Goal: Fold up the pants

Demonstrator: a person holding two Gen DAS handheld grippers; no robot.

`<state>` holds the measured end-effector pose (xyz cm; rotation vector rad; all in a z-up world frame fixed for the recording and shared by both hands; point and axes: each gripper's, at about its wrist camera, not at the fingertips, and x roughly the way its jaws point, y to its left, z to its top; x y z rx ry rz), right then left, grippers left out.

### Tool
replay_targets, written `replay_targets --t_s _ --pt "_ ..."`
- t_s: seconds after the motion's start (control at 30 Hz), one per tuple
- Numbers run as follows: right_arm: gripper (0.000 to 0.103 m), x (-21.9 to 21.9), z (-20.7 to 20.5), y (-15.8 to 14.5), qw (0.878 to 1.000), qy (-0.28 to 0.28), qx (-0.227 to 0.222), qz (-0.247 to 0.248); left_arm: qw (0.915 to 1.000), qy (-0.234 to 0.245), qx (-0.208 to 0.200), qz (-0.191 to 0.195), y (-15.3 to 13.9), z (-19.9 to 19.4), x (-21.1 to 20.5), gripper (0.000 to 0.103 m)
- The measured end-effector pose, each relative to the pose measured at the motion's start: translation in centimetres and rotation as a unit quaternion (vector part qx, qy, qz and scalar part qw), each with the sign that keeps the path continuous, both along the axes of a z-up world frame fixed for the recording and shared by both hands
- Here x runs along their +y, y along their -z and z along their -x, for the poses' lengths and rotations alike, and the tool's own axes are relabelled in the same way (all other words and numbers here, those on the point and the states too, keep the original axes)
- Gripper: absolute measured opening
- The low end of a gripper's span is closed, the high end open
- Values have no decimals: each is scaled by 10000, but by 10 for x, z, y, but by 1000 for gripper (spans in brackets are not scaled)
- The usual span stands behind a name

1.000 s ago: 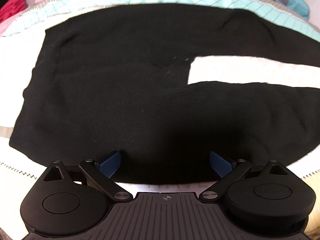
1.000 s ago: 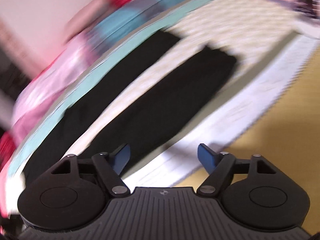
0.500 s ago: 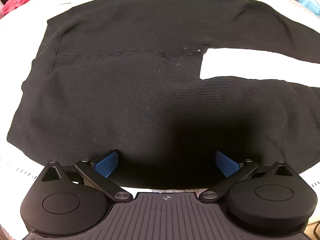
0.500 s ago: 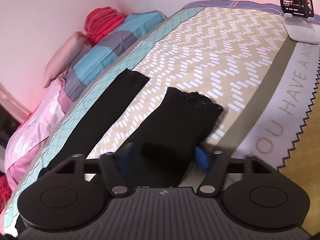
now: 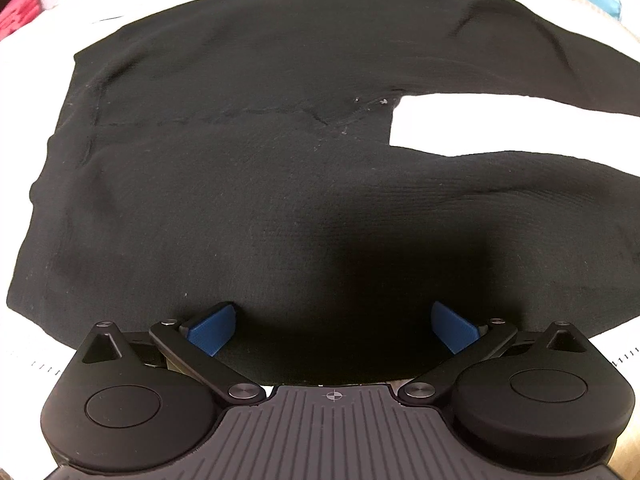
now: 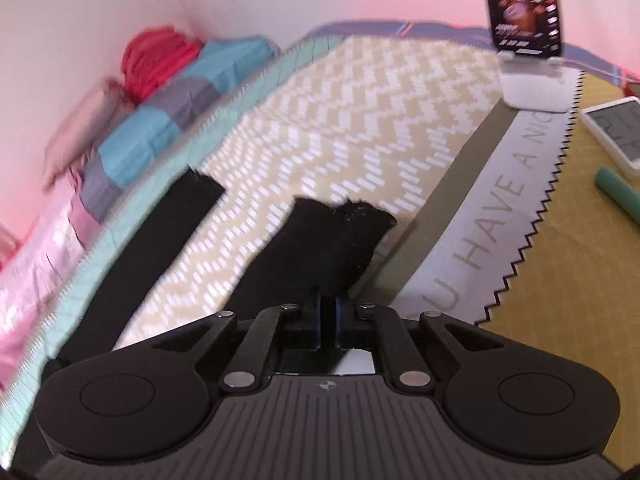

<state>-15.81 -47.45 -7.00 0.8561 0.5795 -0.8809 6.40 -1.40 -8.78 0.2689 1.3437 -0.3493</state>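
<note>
Your right gripper has just been closing and now pinches the hem end of the nearer leg of the black knit pants; its blue pads are drawn almost together with the dark fabric bunched between them and lifted slightly off the bed cover, a yellow-and-white zigzag-patterned spread; the farther leg lies flat and straight along the cover's teal far edge; the two legs lie apart, with patterned cover showing between them. Your left gripper stands spread wide, pointing steeply down over the waist end of the pants; its blue fingertips sit at the near edge of the fabric with cloth lying between them, yet the pads do not press on it; whether they touch the cloth cannot be told. You have the waist section lying flat, the crotch seam visible, both legs running off to the right. At the cover's far right corner stands a phone on a white stand; a white tablet-like device and a teal cylindrical object lie at the right edge; folded bedding in pink, blue and red is piled along the far side by the wall.
</note>
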Motion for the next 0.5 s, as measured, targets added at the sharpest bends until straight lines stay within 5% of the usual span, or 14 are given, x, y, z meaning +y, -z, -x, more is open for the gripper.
replay_targets --t_s 0.13,0.3,0.33,0.37,0.5 --pt "47 44 2 -10 10000 -45 -15 -41 9998 130 3 131 -7 4 3 103" --pt "52 102 -27 2 9952 -912 297 -175 9982 230 -282 469 -29 9 17 103" --pt "43 107 -35 2 9934 -1015 529 95 9978 265 -385 472 -33 8 20 103" --pt "16 107 -42 2 9895 -1114 849 357 9975 299 -482 431 -35 6 22 103" --pt "18 88 -39 -10 9933 -471 1034 232 9971 265 -706 -51 -25 -14 30 103"
